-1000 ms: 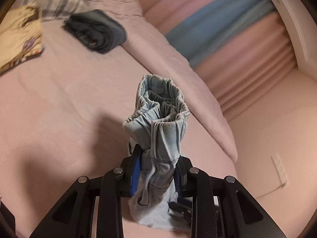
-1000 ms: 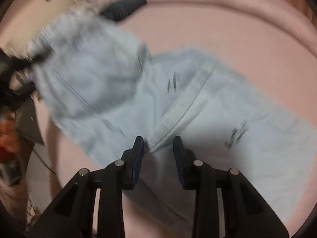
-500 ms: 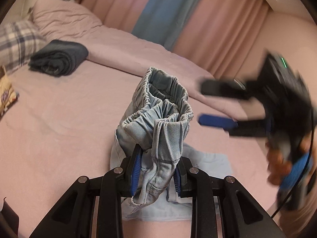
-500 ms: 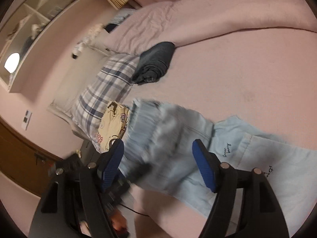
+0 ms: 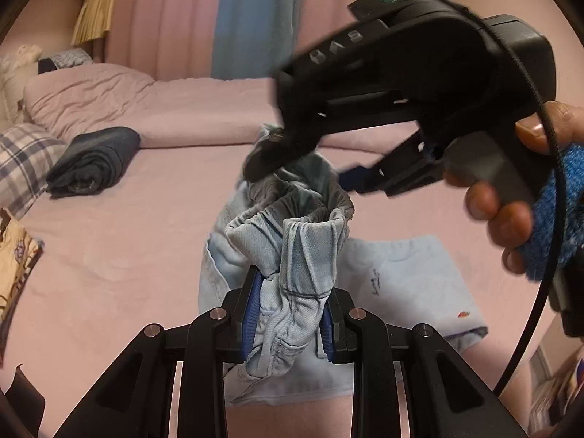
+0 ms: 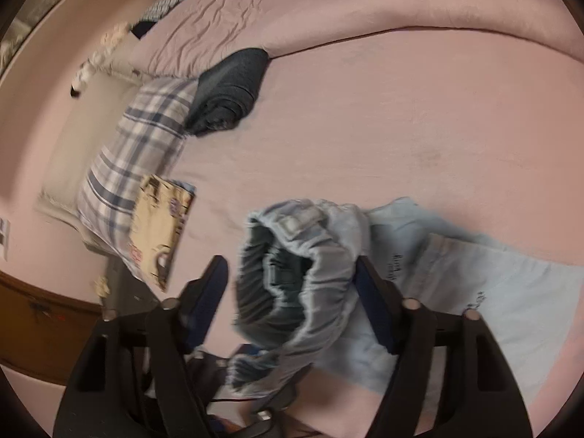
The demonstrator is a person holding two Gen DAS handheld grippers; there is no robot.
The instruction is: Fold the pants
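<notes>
Light-blue pants (image 5: 310, 252) hang bunched at the elastic waistband from my left gripper (image 5: 290, 314), which is shut on that bunch. Their legs (image 5: 401, 273) trail flat on the pink bed (image 5: 146, 237). My right gripper (image 5: 306, 171) reaches in from the upper right, held by a person's hand (image 5: 511, 211). In the right wrist view the open loop of the waistband (image 6: 321, 255) sits between the jaws of the right gripper (image 6: 292, 273), which are closing. The right pad is at the fabric; the left pad stands apart from it.
A dark folded garment (image 5: 95, 160) lies on the bed near a plaid pillow (image 5: 18, 160) and a yellow patterned cloth (image 5: 14, 266). A rolled pink duvet (image 5: 146, 106) lines the far side, with pink and blue curtains (image 5: 255, 18) behind.
The right gripper let go of the pant leg, rose, and came over the raised waistband, jaws first wide, then narrower. The left gripper rolled while keeping its hold on the waistband.
</notes>
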